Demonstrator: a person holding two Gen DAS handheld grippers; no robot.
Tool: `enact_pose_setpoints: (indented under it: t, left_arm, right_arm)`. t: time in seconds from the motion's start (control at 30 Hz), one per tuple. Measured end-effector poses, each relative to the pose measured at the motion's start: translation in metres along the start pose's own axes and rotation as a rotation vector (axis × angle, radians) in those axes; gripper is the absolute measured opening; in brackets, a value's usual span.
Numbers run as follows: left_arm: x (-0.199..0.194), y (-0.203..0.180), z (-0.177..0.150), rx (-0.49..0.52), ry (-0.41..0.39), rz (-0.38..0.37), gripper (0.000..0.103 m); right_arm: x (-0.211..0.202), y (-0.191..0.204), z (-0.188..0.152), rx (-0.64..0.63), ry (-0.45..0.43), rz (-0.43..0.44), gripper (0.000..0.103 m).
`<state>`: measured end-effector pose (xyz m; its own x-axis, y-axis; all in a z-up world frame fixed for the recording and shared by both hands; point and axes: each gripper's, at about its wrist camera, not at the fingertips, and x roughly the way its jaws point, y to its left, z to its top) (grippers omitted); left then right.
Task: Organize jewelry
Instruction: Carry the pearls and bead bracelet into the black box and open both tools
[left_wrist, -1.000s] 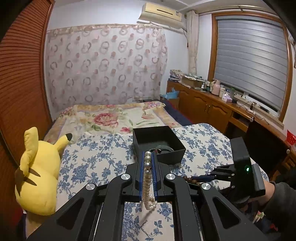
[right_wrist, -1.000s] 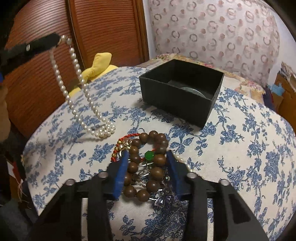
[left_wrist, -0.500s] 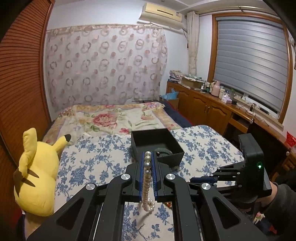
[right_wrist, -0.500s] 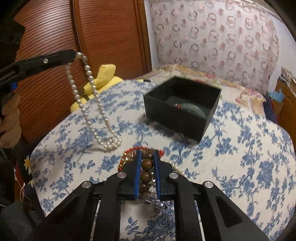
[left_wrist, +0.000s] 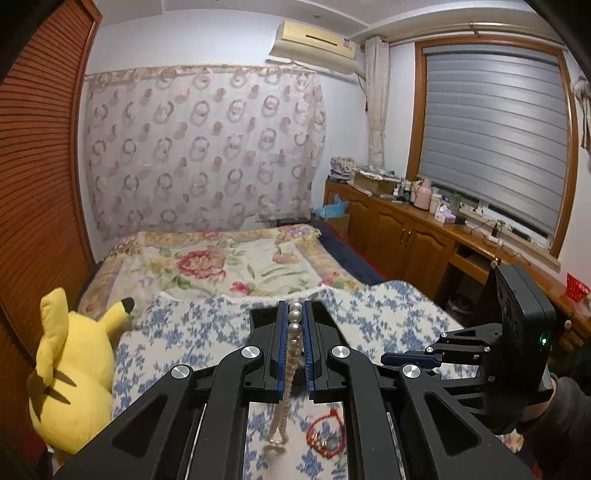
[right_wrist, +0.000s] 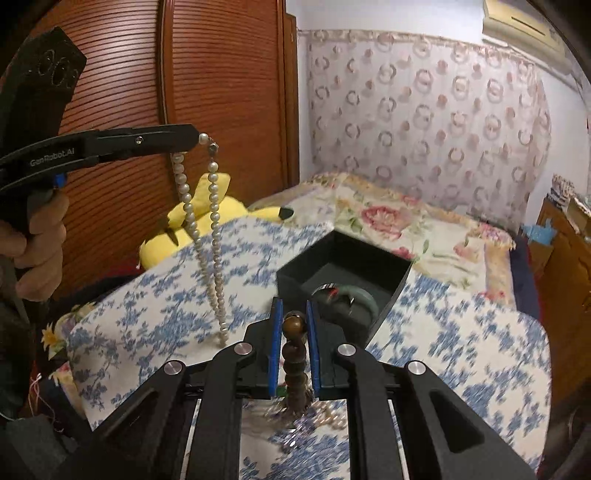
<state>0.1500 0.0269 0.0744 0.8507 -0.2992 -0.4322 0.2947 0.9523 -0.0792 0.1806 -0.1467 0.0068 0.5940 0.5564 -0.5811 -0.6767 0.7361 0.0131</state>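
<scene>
My left gripper is shut on a white pearl necklace and holds it high; the strand hangs free above the floral cloth, as the right wrist view shows. My right gripper is shut on a brown wooden bead bracelet, lifted off the cloth, just short of the open black box. The box holds a green bangle. A red string bracelet lies on the cloth below my left gripper. The right gripper shows in the left wrist view.
A yellow plush toy sits at the left edge of the blue floral cloth. A wooden sliding door stands to the left. A flowered bed lies beyond, with wooden cabinets along the right wall.
Both grippers have risen. The pearl necklace has come clear of the cloth. The right gripper closed on the bead bracelet and lifted it towards the box.
</scene>
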Motion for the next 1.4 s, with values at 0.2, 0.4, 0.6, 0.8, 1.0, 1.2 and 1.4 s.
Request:
enact_pose_setpoints:
  t: [0.2,0.4,0.6,0.8,1.0,1.2,1.4]
  left_arm:
    - [0.009,-0.003,0.029,0.021,-0.031,0.004,0.007]
    - [0.027,-0.003,0.059,0.017,-0.048,0.0,0.007]
    - [0.059,-0.004,0.072,0.031,-0.026,0.005,0.007]
    - [0.103,0.009,0.059,0.013,0.041,0.0,0.007]
    - [0.14,0.024,0.038,-0.008,0.111,0.001,0.007]
    - [0.163,0.032,0.019,-0.017,0.169,0.0,0.007]
    - [0.17,0.036,-0.001,-0.025,0.205,0.007,0.007]
  right_arm:
    - [-0.005,-0.016,0.028,-0.012,-0.048,-0.014,0.015]
    - [-0.001,-0.033,0.056,-0.022,-0.086,-0.019,0.015]
    - [0.018,-0.054,0.071,-0.014,-0.094,-0.012,0.015]
    - [0.049,-0.079,0.077,0.005,-0.074,0.0,0.015]
    - [0.086,-0.094,0.072,0.013,-0.027,0.004,0.015]
    - [0.118,-0.103,0.062,0.024,0.022,-0.001,0.015]
    - [0.136,-0.101,0.052,0.021,0.058,-0.011,0.015]
